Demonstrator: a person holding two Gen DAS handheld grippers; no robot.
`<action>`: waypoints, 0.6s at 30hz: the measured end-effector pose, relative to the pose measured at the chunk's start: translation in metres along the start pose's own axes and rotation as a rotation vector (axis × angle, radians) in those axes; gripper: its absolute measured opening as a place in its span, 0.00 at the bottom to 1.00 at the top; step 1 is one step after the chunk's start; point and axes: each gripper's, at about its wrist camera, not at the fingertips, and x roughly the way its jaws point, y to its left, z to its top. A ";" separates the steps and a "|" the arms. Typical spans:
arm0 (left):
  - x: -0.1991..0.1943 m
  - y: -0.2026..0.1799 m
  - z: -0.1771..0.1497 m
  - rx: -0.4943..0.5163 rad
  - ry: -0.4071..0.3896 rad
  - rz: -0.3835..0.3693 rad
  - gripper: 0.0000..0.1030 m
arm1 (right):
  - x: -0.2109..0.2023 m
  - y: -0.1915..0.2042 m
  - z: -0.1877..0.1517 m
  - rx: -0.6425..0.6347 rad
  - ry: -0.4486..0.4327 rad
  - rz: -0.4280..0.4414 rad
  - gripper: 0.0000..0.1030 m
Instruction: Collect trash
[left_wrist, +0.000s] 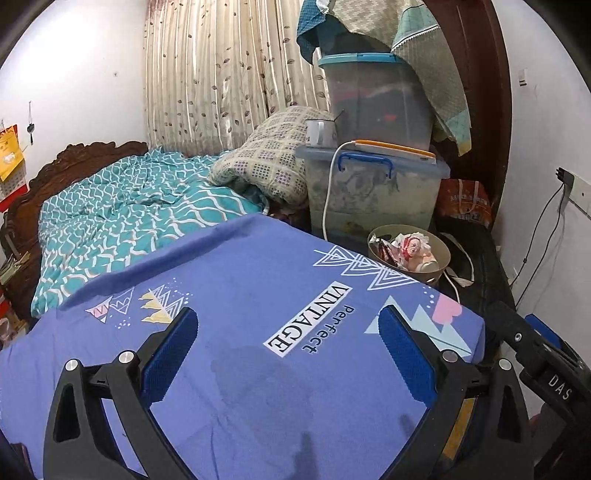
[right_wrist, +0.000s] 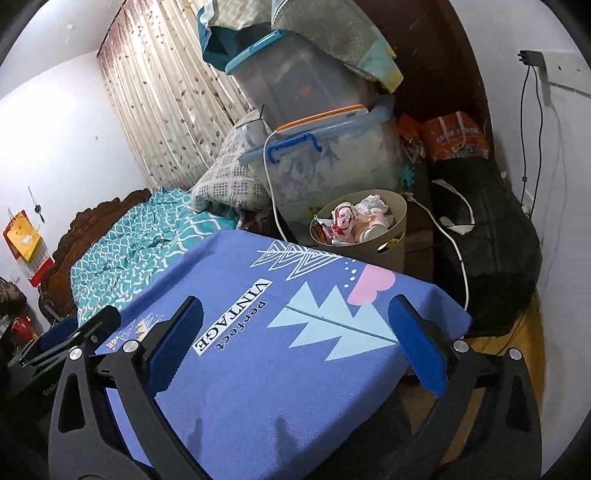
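Both claws, left claw (left_wrist: 288, 334) and right claw (right_wrist: 295, 325), spread and empty above the blue-clothed surface (left_wrist: 258, 295); beyond its far edge, the bin (right_wrist: 395, 214) holds crumpled trash (right_wrist: 354, 221), so collection appears largely done.

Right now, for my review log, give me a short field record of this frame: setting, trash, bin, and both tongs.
setting: bedroom, purple-covered table beside a bed
bin: beige waste bin past the table's far edge, in front of stacked plastic storage boxes
trash: crumpled wrappers already in the bin
loose trash on table: none visible
left tongs: open, empty, above the table
right tongs: open, empty, above the table
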 end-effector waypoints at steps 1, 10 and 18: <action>-0.001 -0.002 -0.001 0.005 0.000 0.001 0.92 | 0.000 -0.001 -0.001 0.000 0.000 0.002 0.97; -0.007 -0.010 -0.010 0.028 0.002 0.044 0.92 | 0.019 0.002 -0.014 -0.014 0.039 0.050 0.97; -0.010 -0.013 -0.014 0.016 0.006 0.070 0.92 | 0.005 -0.004 -0.009 -0.034 0.001 0.026 0.97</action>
